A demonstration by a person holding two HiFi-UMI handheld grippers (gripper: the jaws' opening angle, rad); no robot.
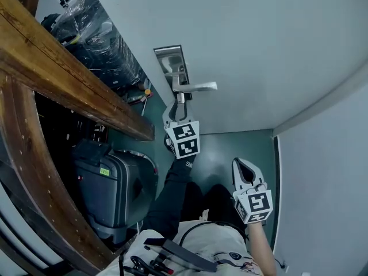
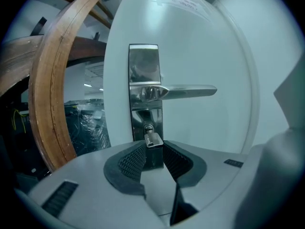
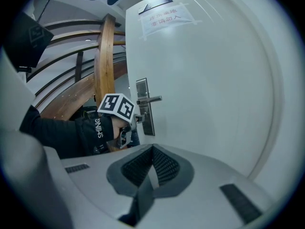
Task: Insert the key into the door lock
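Head view: L gripper (image 1: pixel 180 102) is up at the lock plate (image 1: pixel 171 62), top centre of frame, just under the lever handle (image 1: pixel 198 87). R gripper (image 1: pixel 244 167) hangs lower right, well apart from the door (image 1: pixel 259 39). L gripper view: jaws clamped on the key (image 2: pixel 153 140), mid-frame, its head just below and a touch right of the keyhole (image 2: pixel 148 128); can't tell if the tip's in. R gripper view: jaws shut together, nothing btwn them. Risk as I judge it: pushing w/ that offset, the blade skids on the plate or the key twists in the grip. Too hard a shove may swing the door.
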